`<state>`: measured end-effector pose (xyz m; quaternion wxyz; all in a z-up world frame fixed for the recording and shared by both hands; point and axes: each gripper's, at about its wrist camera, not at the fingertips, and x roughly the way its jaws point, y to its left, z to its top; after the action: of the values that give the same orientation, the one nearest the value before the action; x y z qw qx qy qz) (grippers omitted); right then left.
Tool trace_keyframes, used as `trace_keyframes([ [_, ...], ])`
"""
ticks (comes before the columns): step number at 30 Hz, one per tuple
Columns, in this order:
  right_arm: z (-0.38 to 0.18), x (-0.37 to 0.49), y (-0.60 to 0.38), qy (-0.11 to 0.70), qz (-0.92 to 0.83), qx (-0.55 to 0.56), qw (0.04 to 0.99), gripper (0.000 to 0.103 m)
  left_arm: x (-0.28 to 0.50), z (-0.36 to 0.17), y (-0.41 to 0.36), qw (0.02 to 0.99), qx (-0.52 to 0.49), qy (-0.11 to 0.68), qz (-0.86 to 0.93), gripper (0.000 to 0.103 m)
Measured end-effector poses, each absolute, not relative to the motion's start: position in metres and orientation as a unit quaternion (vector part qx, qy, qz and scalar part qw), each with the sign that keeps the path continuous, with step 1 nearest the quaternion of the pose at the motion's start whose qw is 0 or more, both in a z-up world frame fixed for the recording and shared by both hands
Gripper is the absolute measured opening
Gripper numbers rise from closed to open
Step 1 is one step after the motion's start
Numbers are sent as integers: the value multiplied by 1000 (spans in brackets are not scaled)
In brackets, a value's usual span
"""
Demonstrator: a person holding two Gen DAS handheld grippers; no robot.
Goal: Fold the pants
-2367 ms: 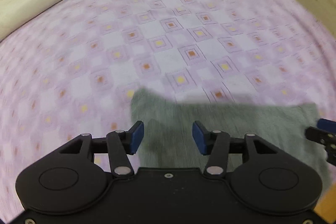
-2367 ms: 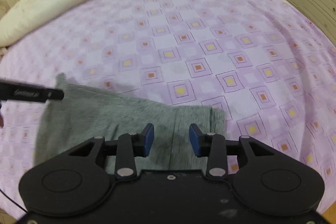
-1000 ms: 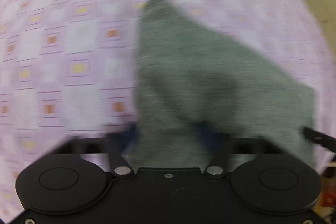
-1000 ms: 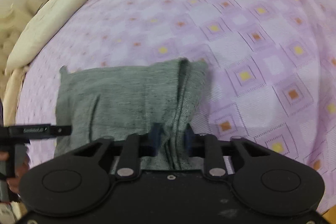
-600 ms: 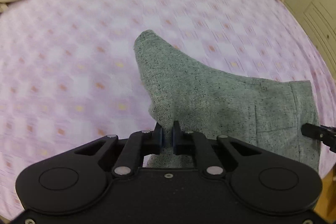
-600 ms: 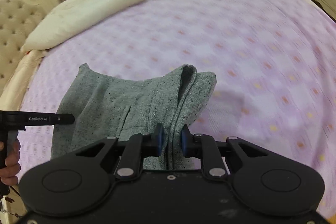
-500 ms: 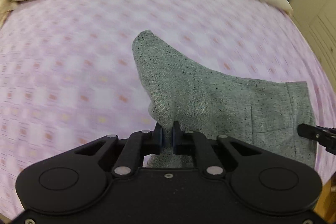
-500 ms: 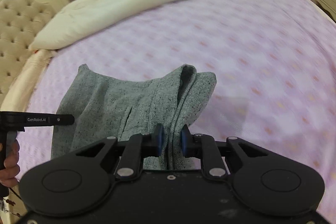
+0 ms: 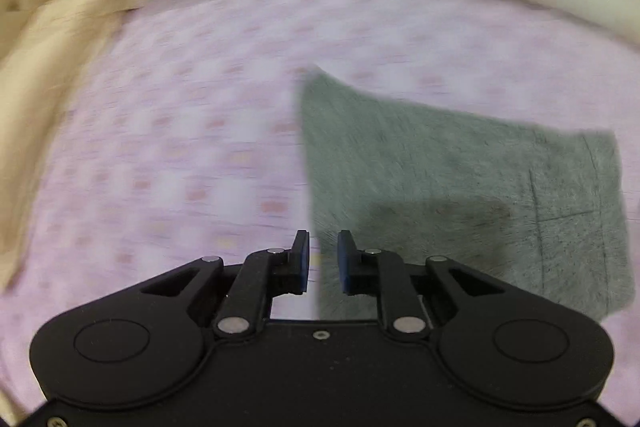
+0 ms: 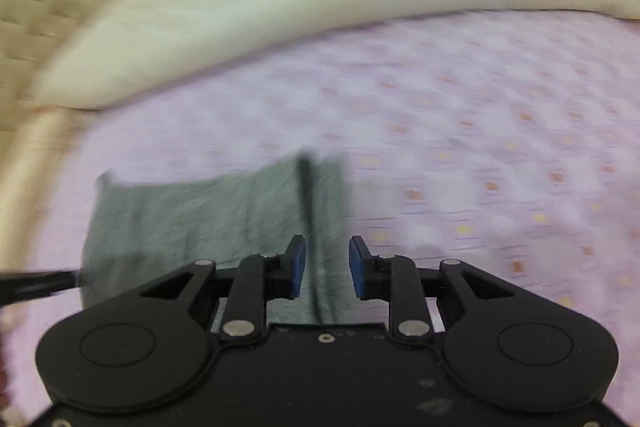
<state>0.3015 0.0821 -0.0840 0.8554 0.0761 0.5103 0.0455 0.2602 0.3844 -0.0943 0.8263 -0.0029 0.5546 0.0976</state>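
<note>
Grey pants [image 9: 460, 187] lie folded flat on the bed [image 9: 180, 147]. Our left hand-held gripper [image 9: 322, 261] and right hand-held gripper [image 10: 326, 267] are both spread, holding nothing. A blue pad could snag an edge and reopen the fold.

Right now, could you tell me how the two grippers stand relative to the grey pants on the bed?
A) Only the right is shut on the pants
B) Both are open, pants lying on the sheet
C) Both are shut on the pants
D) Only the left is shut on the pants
B: the left gripper and the right gripper each show a clear gap between their blue pads, and the grey pants lie flat on the pink sheet.
</note>
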Motion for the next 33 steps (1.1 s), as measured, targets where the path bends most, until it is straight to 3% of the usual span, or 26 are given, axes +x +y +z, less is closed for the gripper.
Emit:
trace_keyframes([
  [7,-99,284,160,497,121,-5,859,27,238,-118,370,831,-31,555,27,22],
  [8,-107,278,171,500,129,-23,856,27,236,-125,363,828,-29,560,15,28],
  [12,-160,262,174,556,101,-40,824,27,219,-164,348,818,15,576,-3,29],
  [15,-157,253,173,541,100,-60,833,27,214,-157,341,822,48,567,-16,30],
  [18,-127,258,175,504,89,-27,859,28,217,-130,351,839,15,544,-19,30],
  [20,-114,272,179,467,84,-22,880,29,226,-120,356,846,-1,533,-11,37],
  [26,-169,339,184,555,68,-25,829,34,274,-150,372,802,-42,596,25,37],
  [27,-170,337,183,544,69,-27,836,42,276,-152,375,794,-50,605,31,37],
  [33,-137,309,180,533,72,-47,841,40,259,-133,375,794,-75,602,35,37],
])
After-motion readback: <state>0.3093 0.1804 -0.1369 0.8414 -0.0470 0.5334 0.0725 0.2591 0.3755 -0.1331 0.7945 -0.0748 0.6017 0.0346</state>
